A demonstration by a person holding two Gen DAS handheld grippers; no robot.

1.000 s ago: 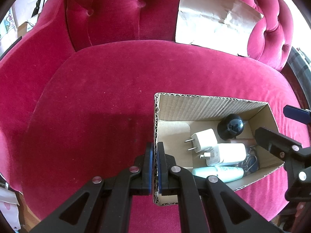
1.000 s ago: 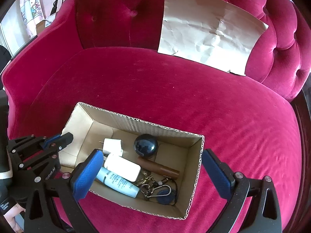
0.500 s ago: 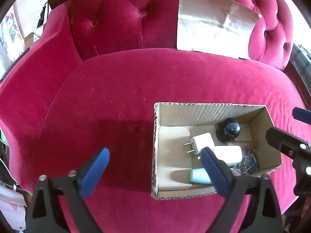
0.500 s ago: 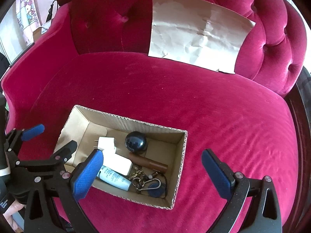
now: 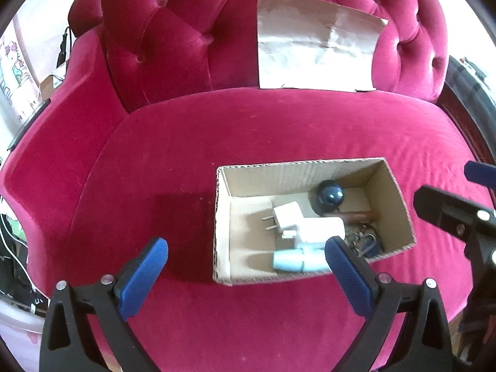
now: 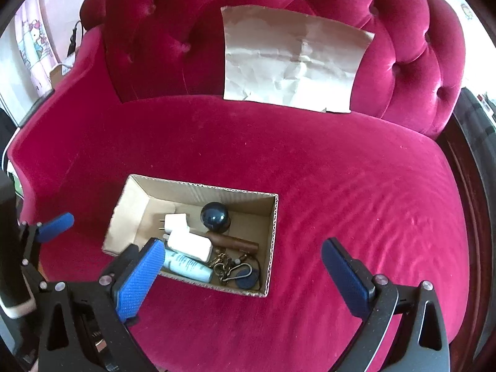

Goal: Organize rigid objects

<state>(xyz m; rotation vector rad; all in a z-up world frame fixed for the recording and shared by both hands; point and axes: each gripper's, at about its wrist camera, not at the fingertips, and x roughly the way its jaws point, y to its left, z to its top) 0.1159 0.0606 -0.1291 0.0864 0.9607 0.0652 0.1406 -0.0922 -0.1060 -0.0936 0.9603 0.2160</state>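
Left wrist view is showing the left gripper hovering wide apart above the near edge of the box, holding nothing. Right gripper is also gaping wide and empty over the box, which is sitting on the red sofa. Inside are lying a plug, a charger, a ball, a tube, a brown stick and keys. Paper is leaning on the backrest.

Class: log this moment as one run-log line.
left gripper: open | right gripper: open | cardboard box: filled, on sofa
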